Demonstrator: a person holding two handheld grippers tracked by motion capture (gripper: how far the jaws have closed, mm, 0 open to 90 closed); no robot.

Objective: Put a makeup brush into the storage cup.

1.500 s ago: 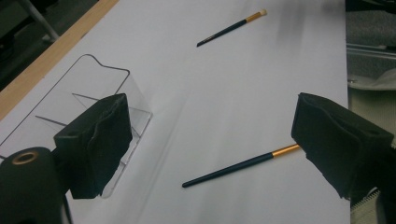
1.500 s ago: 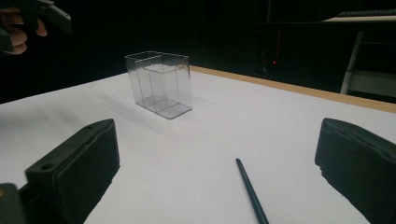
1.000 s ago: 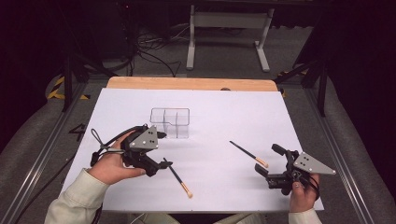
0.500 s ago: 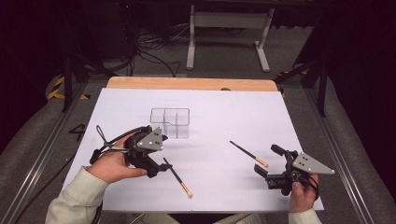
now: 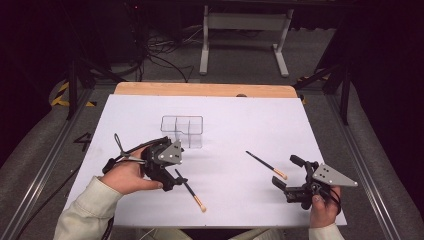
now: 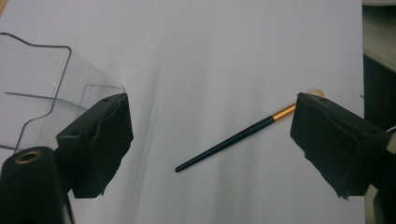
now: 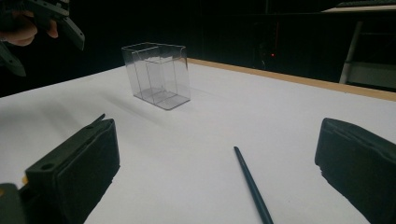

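Observation:
Two thin black brushes with gold bands and pale tips lie on the white table. My left gripper hovers over the dark end of the nearer brush, jaws open. In the left gripper view that brush lies on the table between the open jaws of the left gripper, untouched. My right gripper rests low at the right, open, just short of the other brush. The right gripper view has that brush's black handle running forward between the open jaws of the right gripper.
An empty clear divided container stands upright mid-table, behind the left gripper; it also appears as the clear container and the clear container. A wooden strip edges the far side. Dark floor, cables and a stand lie beyond.
My left gripper has shifted slightly right and tipped down over the near brush's dark end. The right gripper and both brushes have stayed put.

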